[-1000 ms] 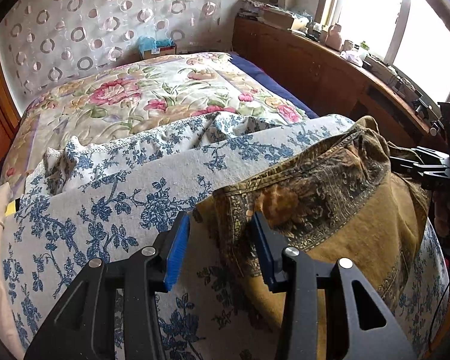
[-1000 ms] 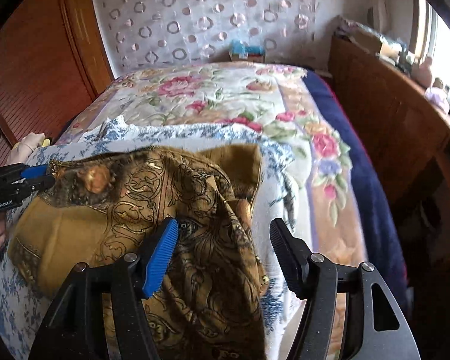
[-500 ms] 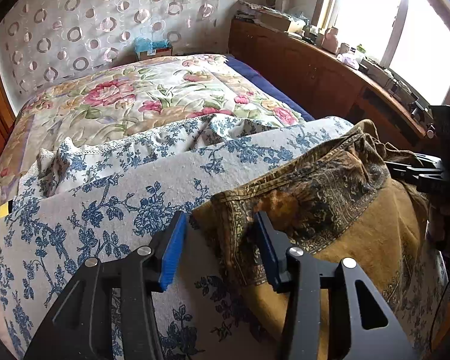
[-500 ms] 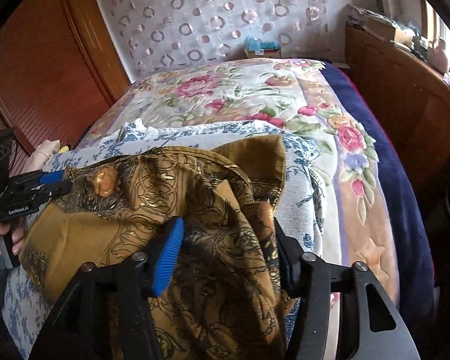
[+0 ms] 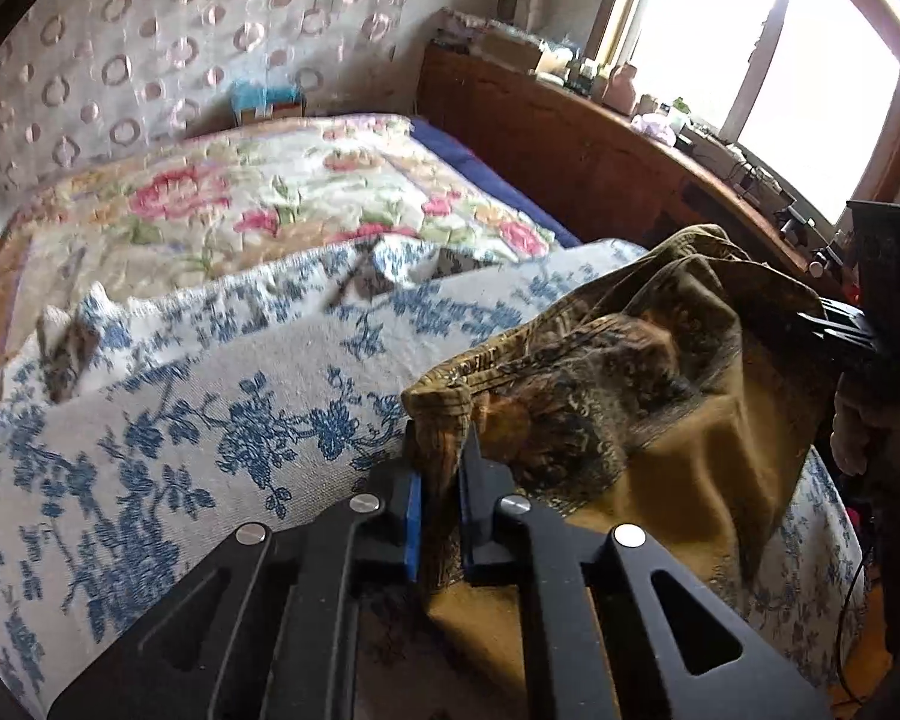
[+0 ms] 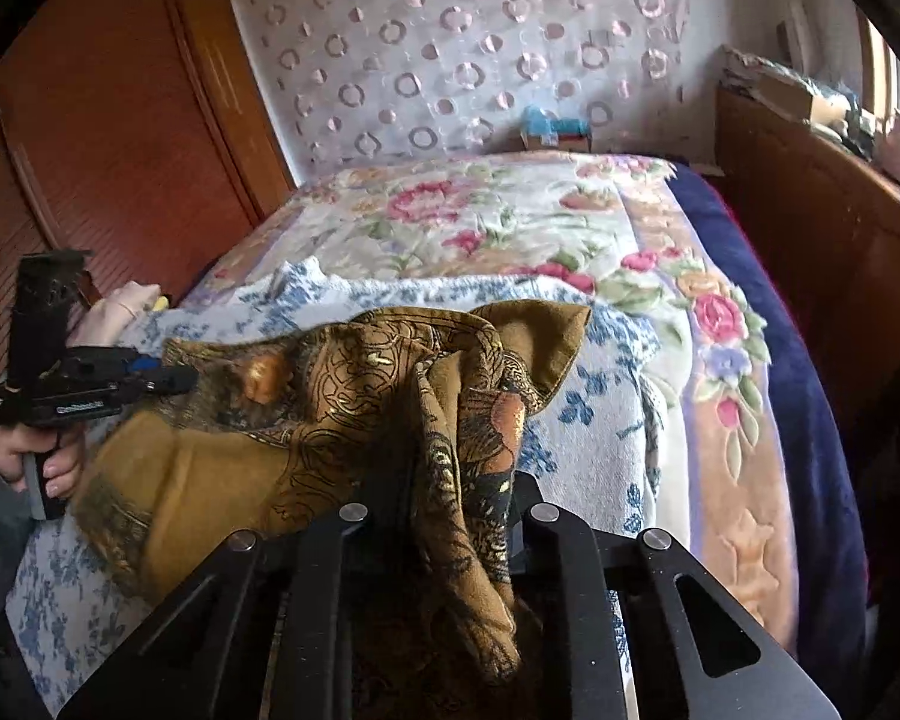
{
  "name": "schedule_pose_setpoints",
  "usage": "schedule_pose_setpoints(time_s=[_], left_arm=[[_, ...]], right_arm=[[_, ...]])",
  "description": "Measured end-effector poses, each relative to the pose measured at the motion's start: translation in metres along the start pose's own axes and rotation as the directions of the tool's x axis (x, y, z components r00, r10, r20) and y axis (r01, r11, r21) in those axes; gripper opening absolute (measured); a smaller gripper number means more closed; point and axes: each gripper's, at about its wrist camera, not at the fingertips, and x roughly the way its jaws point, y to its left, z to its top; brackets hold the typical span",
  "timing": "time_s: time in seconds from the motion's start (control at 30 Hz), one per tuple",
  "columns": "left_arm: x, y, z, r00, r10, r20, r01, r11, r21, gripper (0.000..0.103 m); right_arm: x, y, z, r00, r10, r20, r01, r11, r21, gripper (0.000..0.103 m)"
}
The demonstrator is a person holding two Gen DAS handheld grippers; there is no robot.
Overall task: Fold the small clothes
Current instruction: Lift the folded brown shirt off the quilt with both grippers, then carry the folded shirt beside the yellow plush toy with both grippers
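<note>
The ochre-brown patterned garment [image 5: 660, 420] is stretched sideways across the bed [image 5: 150, 450]; one end each is being pinched by the closing left gripper [image 5: 440, 516] and right gripper [image 6: 456, 516].

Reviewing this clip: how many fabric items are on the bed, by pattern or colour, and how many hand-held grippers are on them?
Brown-gold patterned garment: 1
Blue-and-white floral cloth: 1
Pink-flower quilt: 1
Dark blue sheet: 1
Hand-held grippers closing on the garment: 2, left hand-held gripper, right hand-held gripper
Total: 6
</note>
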Motion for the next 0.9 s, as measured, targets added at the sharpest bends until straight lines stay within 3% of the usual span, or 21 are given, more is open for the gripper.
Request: schedule_pose_setpoints(time_s=[0.37,0.67,0.9], left_arm=[[-0.094,-0.011,-0.007,0.982,0.052,0.181,-0.055,0.998,0.010,0.009],[-0.167,0.023,-0.033,0.947,0.149,0.286,-0.139,0.989,-0.057,0.009],[-0.217,0.060,-0.068,0.906,0.250,0.343,-0.218,0.967,-0.130,0.009]], right_arm=[[-0.032,0.036,0.008,0.994,0.009,0.105,0.002,0.994,-0.105,0.018],[-0.020,0.087,0.024,0.987,0.083,0.138,-0.049,0.971,-0.236,0.018],[0.009,0.129,0.046,0.978,0.165,0.130,-0.115,0.939,-0.325,0.018]])
